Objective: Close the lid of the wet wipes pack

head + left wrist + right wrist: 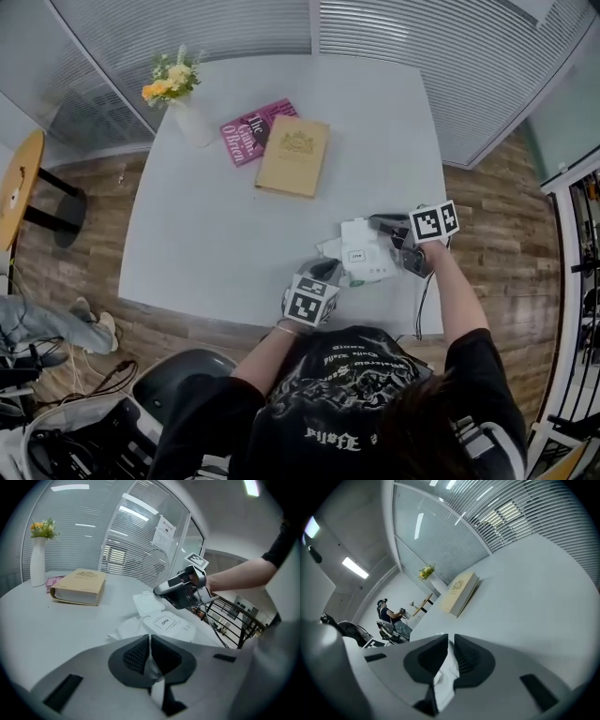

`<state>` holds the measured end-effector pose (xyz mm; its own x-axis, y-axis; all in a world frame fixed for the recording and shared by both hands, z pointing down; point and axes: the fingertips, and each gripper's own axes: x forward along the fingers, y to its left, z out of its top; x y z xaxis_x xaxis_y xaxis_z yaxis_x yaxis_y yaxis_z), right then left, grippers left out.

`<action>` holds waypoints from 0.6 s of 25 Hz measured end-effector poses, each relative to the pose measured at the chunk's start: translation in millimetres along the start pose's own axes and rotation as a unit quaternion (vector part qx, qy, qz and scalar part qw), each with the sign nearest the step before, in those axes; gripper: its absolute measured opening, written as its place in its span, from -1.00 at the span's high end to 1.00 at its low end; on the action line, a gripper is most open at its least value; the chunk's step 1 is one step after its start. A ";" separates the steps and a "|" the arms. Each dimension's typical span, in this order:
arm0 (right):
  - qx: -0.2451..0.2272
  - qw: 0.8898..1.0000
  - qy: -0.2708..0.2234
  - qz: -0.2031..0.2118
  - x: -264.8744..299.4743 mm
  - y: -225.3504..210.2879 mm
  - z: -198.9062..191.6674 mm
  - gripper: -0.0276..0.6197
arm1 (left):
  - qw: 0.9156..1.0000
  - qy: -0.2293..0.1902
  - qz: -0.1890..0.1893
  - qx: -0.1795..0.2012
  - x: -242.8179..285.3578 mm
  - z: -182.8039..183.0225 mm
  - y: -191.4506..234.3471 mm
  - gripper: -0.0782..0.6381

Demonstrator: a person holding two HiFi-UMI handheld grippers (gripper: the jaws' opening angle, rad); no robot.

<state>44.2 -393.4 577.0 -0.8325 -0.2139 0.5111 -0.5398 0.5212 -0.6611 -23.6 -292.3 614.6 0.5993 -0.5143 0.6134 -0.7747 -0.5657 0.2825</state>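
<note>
The white wet wipes pack [364,258] lies near the table's front edge, and its "OPEN" label [165,621] faces up. Its lid [147,603] stands open at the pack's far end. My left gripper [322,274] sits at the pack's near left corner. In the left gripper view its jaws [150,640] are shut on a white edge of the pack. My right gripper [380,225] reaches in over the lid from the right [160,590]. In the right gripper view its jaws [451,643] are shut on a stiff white piece, apparently the lid's edge.
A tan book [294,155] and a pink book [249,130] lie at the table's far middle. A white vase of flowers [187,108] stands at the far left. The white table [216,234] ends just in front of the pack. A railing [234,620] stands beyond the table.
</note>
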 end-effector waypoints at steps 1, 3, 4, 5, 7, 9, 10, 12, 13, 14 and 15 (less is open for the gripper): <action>-0.004 1.000 -0.006 0.008 -2.2 4.2 0.4 0.79 | 1.000 -0.001 0.000 0.000 0.0 0.2 0.3 0.73; -0.008 1.000 -0.014 0.020 -6.5 9.5 -2.3 0.79 | 1.000 -0.003 0.000 0.004 0.1 0.4 0.0 0.73; -0.008 1.000 -0.015 0.023 -8.2 10.7 -5.3 0.79 | 1.000 -0.003 0.000 0.007 0.0 0.0 -0.5 0.73; -0.007 1.000 -0.017 0.026 -9.6 12.2 -7.9 0.79 | 1.000 -0.003 0.000 0.009 -0.2 -0.6 -1.0 0.73; -0.006 0.999 -0.020 0.028 -11.3 16.1 -10.1 0.78 | 1.000 -0.005 -0.001 0.011 -0.2 -0.8 -1.1 0.73; -0.008 0.999 -0.022 0.030 -12.6 20.4 -11.3 0.77 | 1.000 -0.012 -0.006 0.003 0.2 -0.1 -0.3 0.73; -0.011 0.999 -0.021 0.032 -13.2 23.0 -12.4 0.76 | 1.000 -0.018 -0.011 -0.006 0.3 0.0 0.3 0.73; -0.024 0.999 -0.017 0.034 -14.6 28.6 -15.8 0.75 | 0.999 -0.032 -0.021 -0.024 -0.5 -0.1 1.1 0.73; -0.034 0.999 -0.014 0.034 -15.4 31.6 -18.0 0.73 | 0.999 -0.036 -0.023 -0.028 -1.1 -0.1 1.0 0.73; -0.044 0.998 -0.011 0.033 -16.3 34.3 -20.0 0.73 | 0.999 -0.037 -0.023 -0.027 -1.3 -0.1 0.7 0.73; -0.054 0.998 -0.010 0.032 -17.1 36.5 -21.6 0.73 | 0.999 -0.038 -0.021 -0.025 -1.2 0.0 0.5 0.73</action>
<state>41.4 -352.9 556.0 -0.8680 -0.1922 0.4579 -0.4691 0.6199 -0.6290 -24.7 -292.0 614.1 0.6439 -0.5385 0.5435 -0.7562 -0.5560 0.3450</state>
